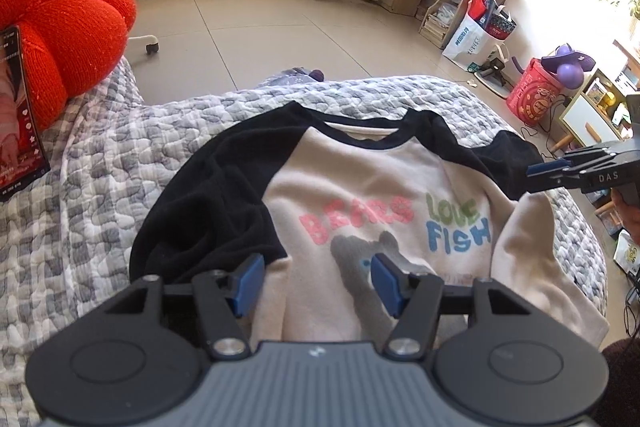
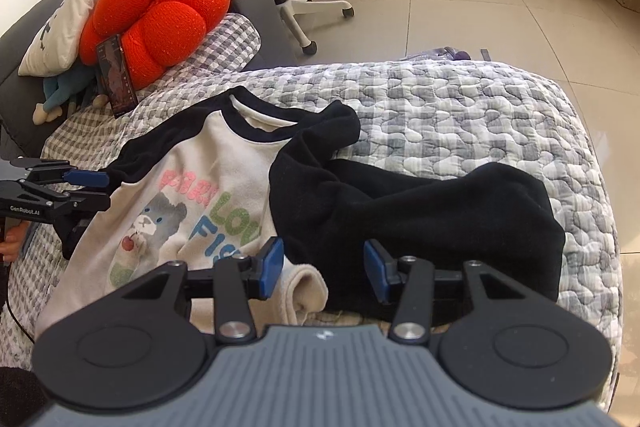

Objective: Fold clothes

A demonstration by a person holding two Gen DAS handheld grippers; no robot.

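A grey-and-white quilted cover (image 2: 460,115) spreads over the bed, tiled floor beyond. On it lies a cream sweatshirt (image 1: 360,187) with black sleeves, front up, its printed lettering blurred and partly creased. The left gripper (image 1: 318,279) hovers over the chest print, jaws apart, nothing between them. The right gripper (image 2: 324,269) hangs over the black sleeve (image 2: 420,219), also parted and empty; its body hides the hem. A red cushion (image 2: 160,11) sits beside a propped phone (image 2: 116,75).
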